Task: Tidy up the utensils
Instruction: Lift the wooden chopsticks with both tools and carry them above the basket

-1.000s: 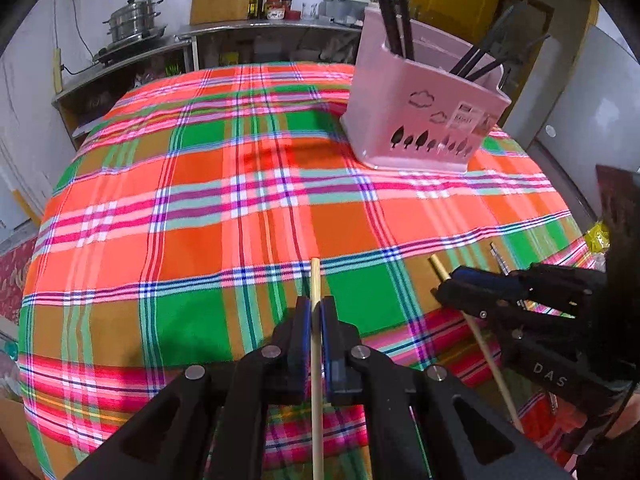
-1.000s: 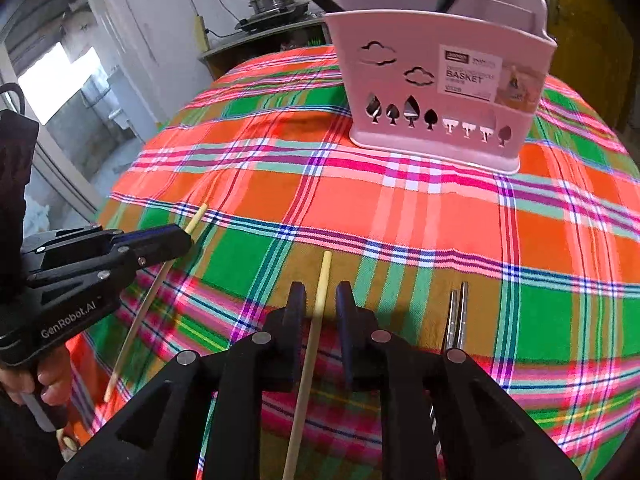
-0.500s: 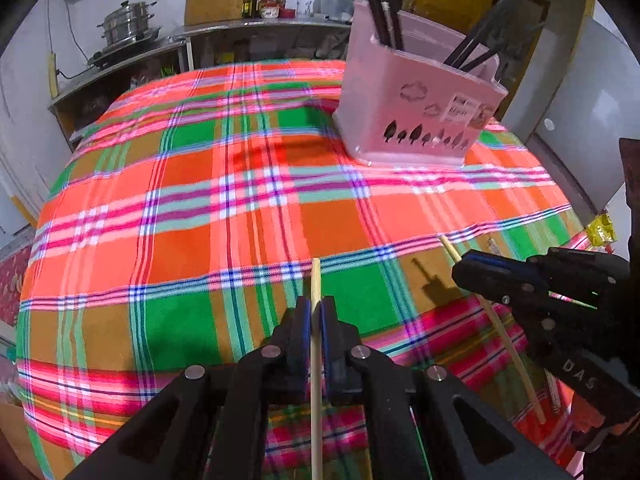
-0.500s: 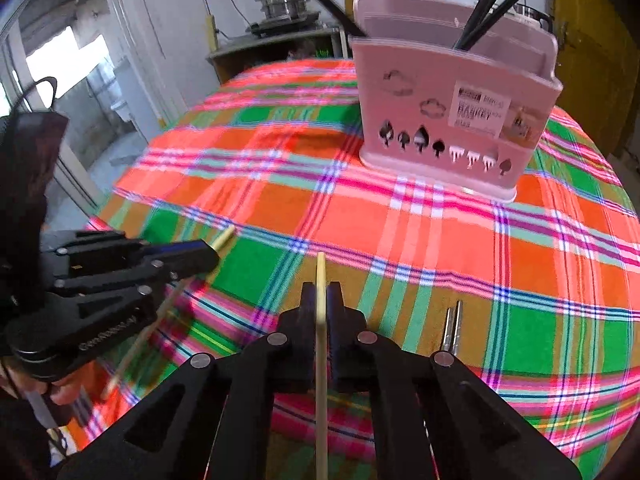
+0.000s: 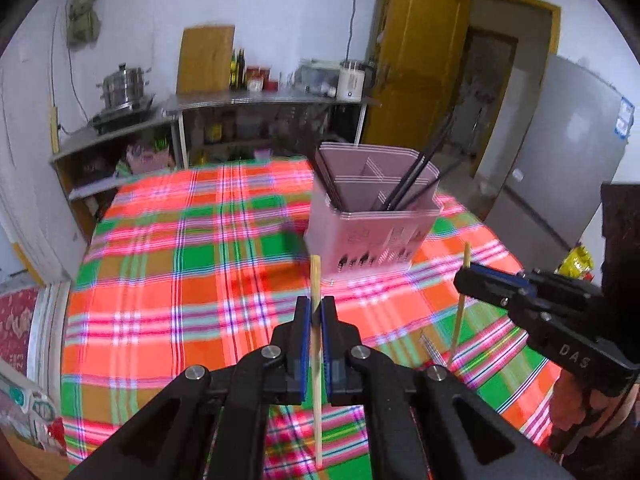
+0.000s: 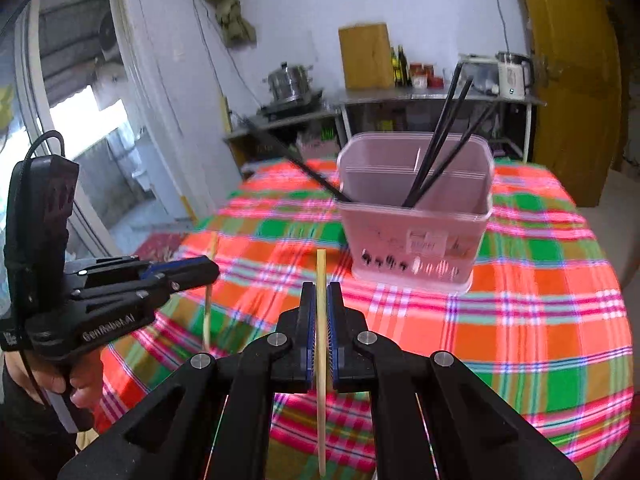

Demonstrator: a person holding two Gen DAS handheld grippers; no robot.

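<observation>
Left wrist view: a bamboo chopstick (image 5: 316, 344) is clamped upright in the left gripper (image 5: 316, 312), raised above the plaid tablecloth (image 5: 180, 280), short of the pink basket (image 5: 372, 240). It is best kept vertical and carried over a free compartment.

Right wrist view: the right gripper (image 6: 321, 300) is clenched on a second chopstick (image 6: 321, 356); the black chopsticks (image 6: 440, 148) should be cleared before lowering.

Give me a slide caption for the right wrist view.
Right gripper shut on a pale wooden chopstick, facing the pink plastic utensil basket on the plaid tablecloth.
</observation>
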